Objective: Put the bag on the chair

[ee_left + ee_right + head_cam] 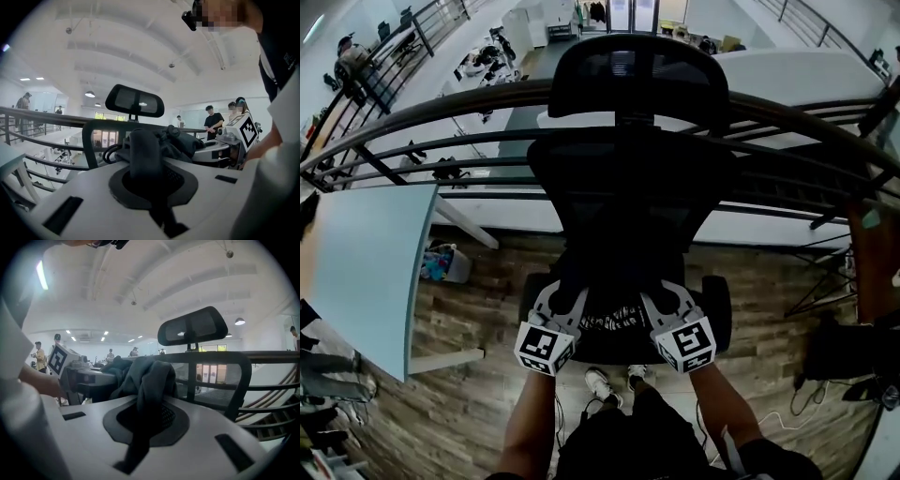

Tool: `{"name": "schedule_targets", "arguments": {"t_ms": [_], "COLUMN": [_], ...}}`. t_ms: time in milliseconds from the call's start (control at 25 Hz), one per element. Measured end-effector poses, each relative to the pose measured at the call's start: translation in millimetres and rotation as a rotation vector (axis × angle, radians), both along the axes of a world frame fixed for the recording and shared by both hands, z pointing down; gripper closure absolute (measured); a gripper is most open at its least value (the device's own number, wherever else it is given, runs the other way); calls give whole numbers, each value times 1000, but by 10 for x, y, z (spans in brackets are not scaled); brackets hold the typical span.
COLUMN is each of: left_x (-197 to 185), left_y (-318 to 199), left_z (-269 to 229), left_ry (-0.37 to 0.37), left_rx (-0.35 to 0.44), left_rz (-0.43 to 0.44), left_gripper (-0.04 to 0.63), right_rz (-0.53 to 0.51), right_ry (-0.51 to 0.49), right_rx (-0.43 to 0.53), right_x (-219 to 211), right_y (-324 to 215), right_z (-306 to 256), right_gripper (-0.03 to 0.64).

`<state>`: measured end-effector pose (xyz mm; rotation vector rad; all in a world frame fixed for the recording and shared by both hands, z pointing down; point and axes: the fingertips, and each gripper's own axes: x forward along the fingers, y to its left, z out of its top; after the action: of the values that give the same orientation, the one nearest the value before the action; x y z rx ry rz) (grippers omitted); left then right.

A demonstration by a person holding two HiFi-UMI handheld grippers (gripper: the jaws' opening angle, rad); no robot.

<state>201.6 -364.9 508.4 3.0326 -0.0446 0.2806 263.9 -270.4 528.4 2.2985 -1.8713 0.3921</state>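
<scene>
Left gripper (146,149) is clamped on a dark strap of the black bag (614,322), and the right gripper (149,401) is clenched on a fold of its fabric. Between them the bag hangs at the front of the mesh office chair (630,187), over the seat; whether it rests there is unclear. Wood-plank floor (478,422) lies below, with a pale blue table (366,272) at the left. Beyond the chair, a dark railing (441,108) edges a gallery above a lower floor. People (214,121) stand far off under a white ceiling (140,47).
</scene>
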Motion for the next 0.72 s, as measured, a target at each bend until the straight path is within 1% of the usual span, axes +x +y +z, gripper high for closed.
{"name": "schedule_targets", "arguments": {"t_ms": [120, 320, 480, 640, 720], "left_x": [149, 303, 383, 509, 534], "left_y": [8, -51, -81, -138, -133], "left_z": [225, 626, 989, 1240, 1372], "left_ry": [-28, -57, -116, -100, -107], "left_rx": [-28, -35, -56, -57, -73], "left_rz": [10, 24, 38, 30, 26], "left_gripper": [563, 563, 563, 563, 563], "right_rz": [-1, 0, 11, 31, 34], "right_ry": [-11, -22, -36, -73, -81], "right_rx": [-31, -73, -92, -117, -131], "right_x": [125, 257, 346, 427, 442], "right_y": [2, -32, -69, -81, -62], "right_z": [229, 604, 913, 1231, 1371], "right_gripper": [593, 592, 592, 592, 592]}}
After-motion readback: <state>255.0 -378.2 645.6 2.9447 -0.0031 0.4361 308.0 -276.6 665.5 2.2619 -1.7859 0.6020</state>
